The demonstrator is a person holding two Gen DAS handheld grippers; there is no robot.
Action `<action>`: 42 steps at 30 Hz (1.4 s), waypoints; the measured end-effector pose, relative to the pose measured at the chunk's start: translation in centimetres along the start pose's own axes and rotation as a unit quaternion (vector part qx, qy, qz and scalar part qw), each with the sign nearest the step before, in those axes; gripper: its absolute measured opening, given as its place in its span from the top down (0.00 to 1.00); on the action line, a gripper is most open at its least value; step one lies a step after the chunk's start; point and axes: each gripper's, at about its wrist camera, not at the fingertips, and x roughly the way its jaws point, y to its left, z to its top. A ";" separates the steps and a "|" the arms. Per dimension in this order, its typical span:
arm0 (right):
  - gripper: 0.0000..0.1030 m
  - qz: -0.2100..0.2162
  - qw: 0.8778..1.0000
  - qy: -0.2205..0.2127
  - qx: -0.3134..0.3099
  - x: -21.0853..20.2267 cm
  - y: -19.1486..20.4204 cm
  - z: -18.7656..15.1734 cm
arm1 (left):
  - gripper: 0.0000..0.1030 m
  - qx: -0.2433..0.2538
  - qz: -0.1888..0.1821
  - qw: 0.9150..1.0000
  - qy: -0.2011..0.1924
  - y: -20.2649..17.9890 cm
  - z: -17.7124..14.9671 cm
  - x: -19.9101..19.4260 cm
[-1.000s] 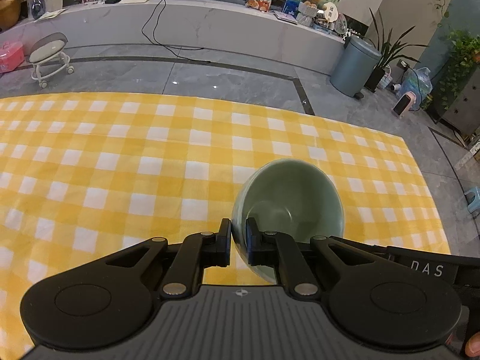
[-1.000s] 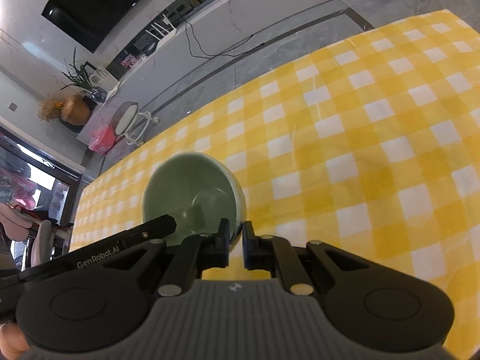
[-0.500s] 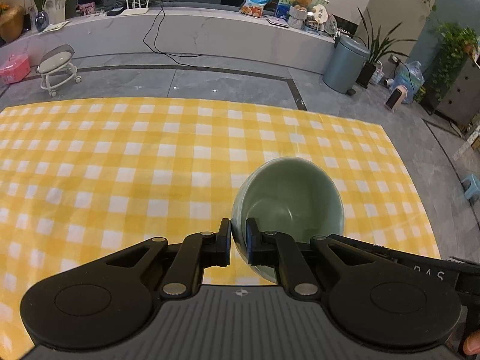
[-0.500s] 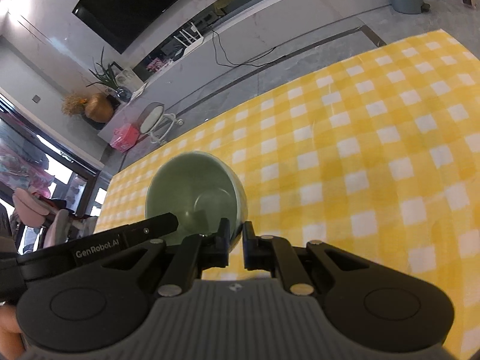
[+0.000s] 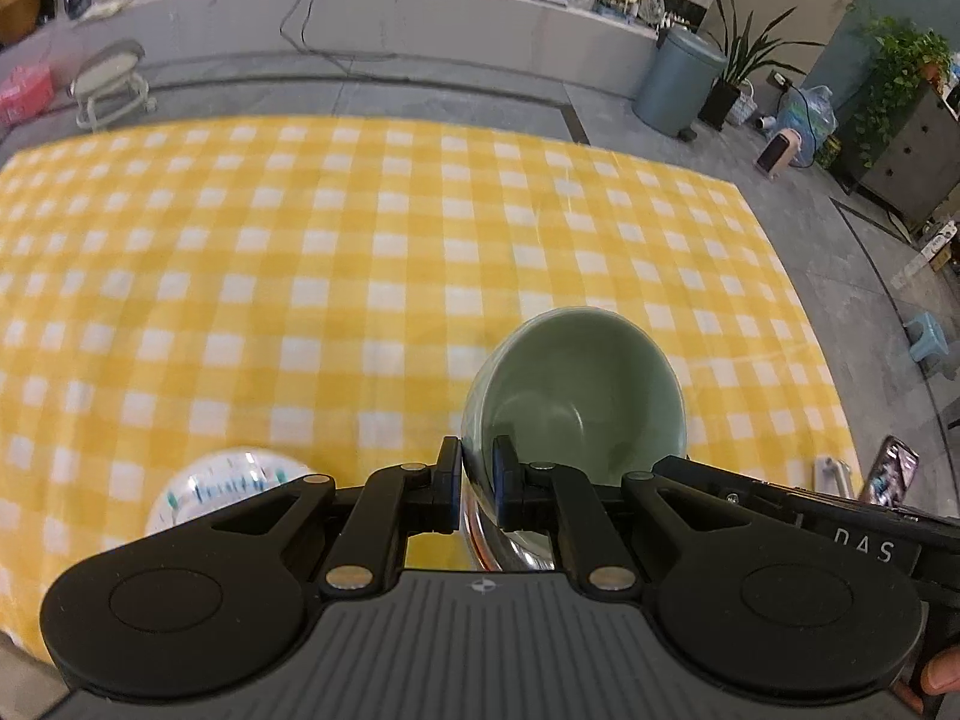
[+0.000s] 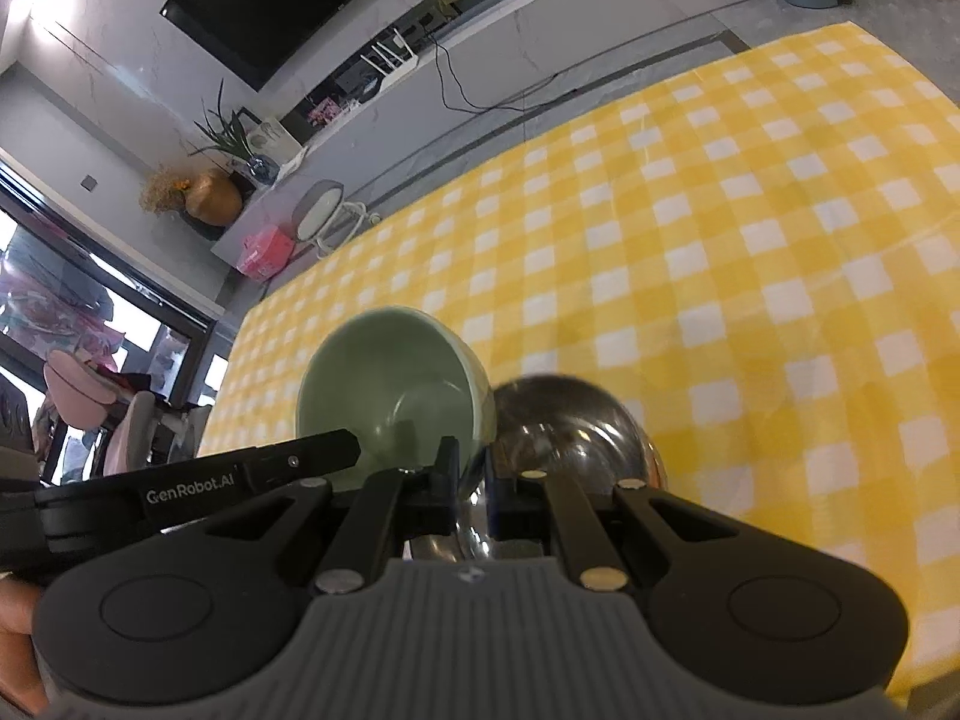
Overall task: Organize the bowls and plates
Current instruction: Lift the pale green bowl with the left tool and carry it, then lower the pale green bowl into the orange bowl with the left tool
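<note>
1. Both sides clamp the green bowl point(image 5: 576, 402): left hand-held gripper point(image 5: 477, 480) on its left rim, right hand-held gripper point(image 6: 471, 480) on its right rim.
2. New in view since a second ago: a steel bowl point(image 6: 570, 420) directly beneath, and a patterned plate point(image 5: 228, 480) on the yellow checked table point(image 5: 300, 270).
3. The bowl has been carried back over the steel one, so nesting looks close.

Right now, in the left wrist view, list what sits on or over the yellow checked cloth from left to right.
White patterned plate → left gripper, pinching the rim of the pale green ceramic bowl → black bar of the right gripper reaching in at the right, its tips hidden.
</note>
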 end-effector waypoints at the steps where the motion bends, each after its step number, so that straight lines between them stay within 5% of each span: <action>1: 0.94 -0.003 1.000 0.002 -0.002 -0.2 0.0 -0.3 | 0.89 -0.002 -0.004 1.000 0.005 0.0 -0.2 0.0; 25: 1.00 -0.062 0.996 0.048 -0.041 0.2 -0.2 -1.2 | 0.88 0.066 0.001 0.995 0.075 -2.2 -1.6 2.7; 42: 0.99 -0.103 0.993 0.040 -0.041 1.5 -1.5 -1.4 | 0.92 0.121 0.022 0.992 0.013 -3.1 -1.9 4.1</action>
